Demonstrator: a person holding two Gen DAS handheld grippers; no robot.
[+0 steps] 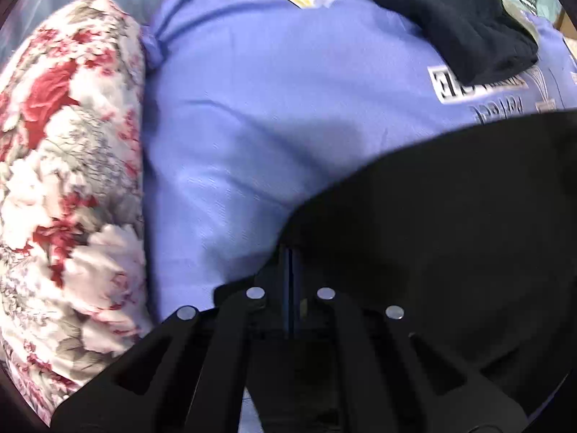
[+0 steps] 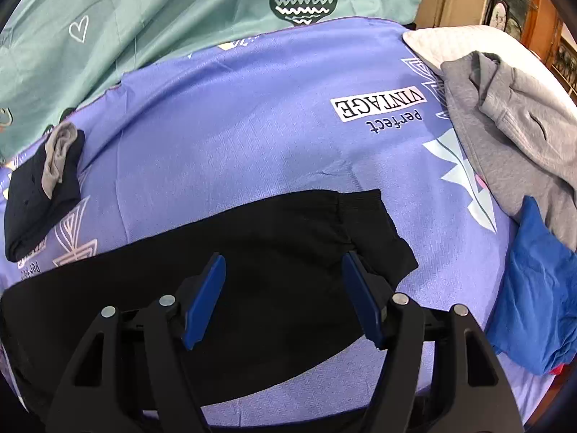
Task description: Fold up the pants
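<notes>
In the left wrist view, low in the frame, the left hand-held gripper (image 1: 290, 270) has its two fingers pressed together, right at the edge of the black pants (image 1: 450, 223). It is too dark there to tell if cloth is pinched between them. The pants fill the lower right of that frame and lie on a purple bed sheet (image 1: 252, 108). On the left is a flowery pillow (image 1: 65, 166), which only this view shows. At the upper right a dark folded cloth (image 1: 454, 21) rests on the sheet. In the right wrist view, the right hand-held gripper (image 2: 285, 299) has its blue fingers (image 2: 203, 303) wide apart, just over the pants (image 2: 274, 252), with nothing held. Here the pants stretch across the lower middle. Only this view shows a blue cloth (image 2: 533, 281) at the right edge and a grey garment (image 2: 505, 122) above it. At the left is the dark folded cloth (image 2: 36, 198) with a grey sock (image 2: 59, 155) on top. Far back is a green sheet with hearts (image 2: 180, 7). There are no boxes or baskets to see.
</notes>
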